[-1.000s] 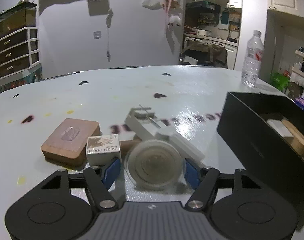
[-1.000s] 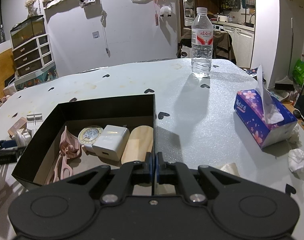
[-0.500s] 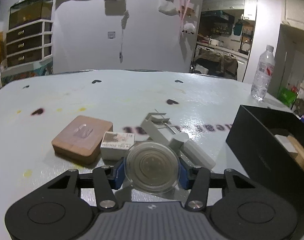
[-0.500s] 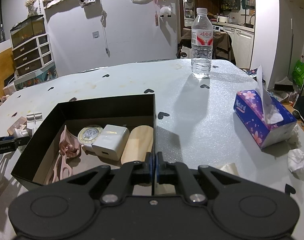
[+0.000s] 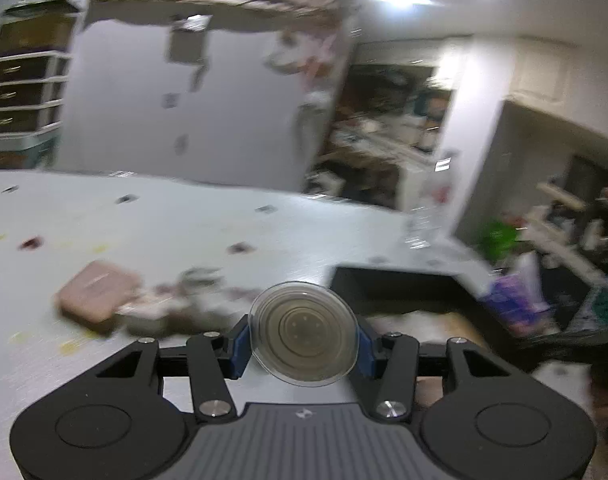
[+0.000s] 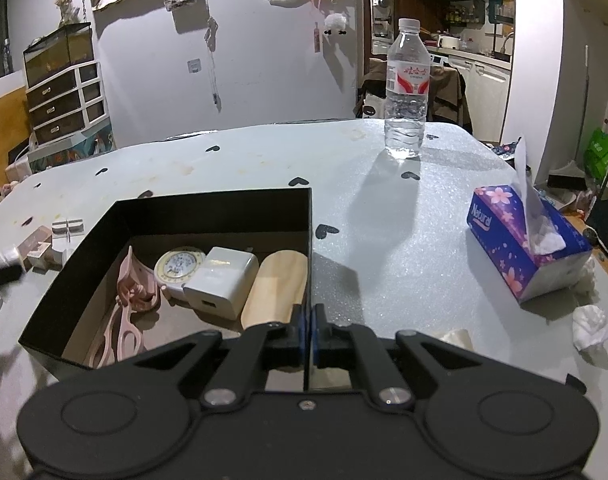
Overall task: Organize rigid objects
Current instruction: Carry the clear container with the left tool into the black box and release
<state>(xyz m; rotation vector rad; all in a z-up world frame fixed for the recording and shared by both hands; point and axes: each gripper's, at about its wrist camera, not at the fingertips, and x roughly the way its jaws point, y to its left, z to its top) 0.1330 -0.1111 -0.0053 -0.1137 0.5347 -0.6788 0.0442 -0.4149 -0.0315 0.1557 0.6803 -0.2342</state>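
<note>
The left gripper (image 5: 304, 346) has just closed its jaws on a round clear plastic case (image 5: 304, 333), clamped and lifted clear of the pale bench (image 5: 183, 224), near the open black box (image 6: 207, 210). Inside the box lie a white charger (image 6: 219, 280), a wooden oval (image 6: 275, 288), a round tin (image 6: 179, 266) and pink scissors (image 6: 121, 320). A pink block (image 5: 97, 296) and other small pieces remain outside, left of the box. The right gripper (image 6: 307, 330), jaws together and empty, hovers over the box's near wall.

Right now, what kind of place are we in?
Most likely a lived-in home: a kitchen counter shows through the doorway, a chest of drawers stands by the wall, and a tissue box sits on the table.
</note>
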